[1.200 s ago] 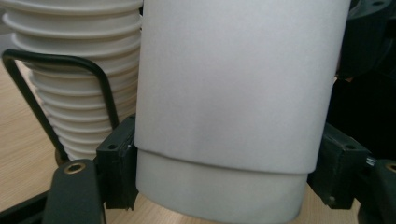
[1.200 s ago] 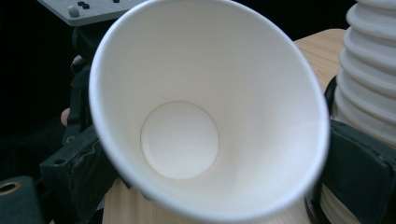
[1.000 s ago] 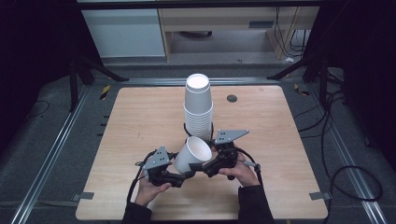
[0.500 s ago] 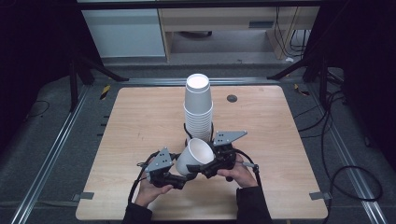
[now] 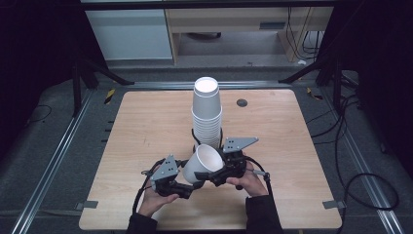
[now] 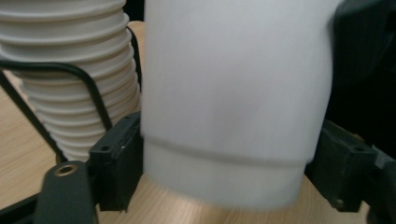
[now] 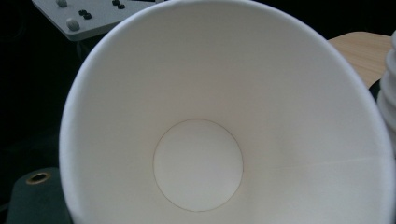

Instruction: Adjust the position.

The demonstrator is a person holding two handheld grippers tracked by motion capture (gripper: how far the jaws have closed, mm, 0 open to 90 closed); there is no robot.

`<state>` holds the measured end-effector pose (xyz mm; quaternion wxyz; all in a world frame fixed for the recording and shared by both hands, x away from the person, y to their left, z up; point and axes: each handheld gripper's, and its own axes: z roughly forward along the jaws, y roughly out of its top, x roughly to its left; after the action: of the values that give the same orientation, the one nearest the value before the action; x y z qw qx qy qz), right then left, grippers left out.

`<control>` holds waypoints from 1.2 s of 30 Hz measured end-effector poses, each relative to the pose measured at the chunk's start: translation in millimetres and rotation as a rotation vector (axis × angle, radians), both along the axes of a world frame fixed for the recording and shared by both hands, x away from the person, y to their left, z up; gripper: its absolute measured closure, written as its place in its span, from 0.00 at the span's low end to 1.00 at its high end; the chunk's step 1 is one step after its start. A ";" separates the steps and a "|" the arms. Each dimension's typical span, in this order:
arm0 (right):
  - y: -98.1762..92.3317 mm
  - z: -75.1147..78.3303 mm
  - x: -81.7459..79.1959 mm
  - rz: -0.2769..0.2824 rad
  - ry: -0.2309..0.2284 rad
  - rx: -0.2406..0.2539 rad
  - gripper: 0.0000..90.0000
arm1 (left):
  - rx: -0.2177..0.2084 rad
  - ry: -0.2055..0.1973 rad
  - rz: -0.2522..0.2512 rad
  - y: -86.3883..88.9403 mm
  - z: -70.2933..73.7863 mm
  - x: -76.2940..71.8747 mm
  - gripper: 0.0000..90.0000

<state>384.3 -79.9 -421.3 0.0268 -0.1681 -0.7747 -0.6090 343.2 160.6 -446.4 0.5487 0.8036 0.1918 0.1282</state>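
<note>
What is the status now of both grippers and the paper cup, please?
Left gripper shut on the single paper cup, cup tilted. Right gripper at the cup's open mouth, grip unclear. Cup stack stands upside down just behind.

The single white cup (image 5: 206, 162) near the bottom centre of the high view looks like matt paper, its inner wall smooth, with a thin seam ring around the flat base in the right gripper view. The stack of cups (image 5: 207, 111) at the centre of the frame has the same matt white paper look, with rolled rims forming ridges down its lower part. The table (image 5: 146, 126) has a pale wood-grain top with a dull, smooth finish. The left gripper (image 5: 191, 187) and the right gripper (image 5: 203, 176) look like matt black plastic; each carries a grey plate with a flat, unpolished finish. Thin black cables have a slight sheen.
</note>
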 end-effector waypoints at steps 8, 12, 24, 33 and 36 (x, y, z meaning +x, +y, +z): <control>-19.1 11.3 0.2 -0.065 -0.033 -0.014 0.14 | 0.013 0.020 0.099 24.2 2.4 -3.2 0.18; -29.3 17.3 -0.8 -0.129 -0.061 -0.036 0.14 | 0.004 0.021 0.144 36.2 5.2 -3.4 0.18; -60.2 22.8 -0.9 -0.323 -0.093 -0.093 0.14 | -0.024 0.045 0.340 57.8 7.6 5.2 0.18; -74.4 24.1 3.8 -0.451 -0.104 -0.160 0.14 | -0.006 0.055 0.401 62.6 6.3 7.6 0.17; -78.8 26.0 7.1 -0.489 -0.098 -0.181 0.14 | -0.002 0.056 0.414 64.3 6.4 8.0 0.17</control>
<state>391.5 -158.7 -395.4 -0.1740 -0.3224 -0.7628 -0.5329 351.2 224.9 -439.9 0.5056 0.7498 0.3683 0.2156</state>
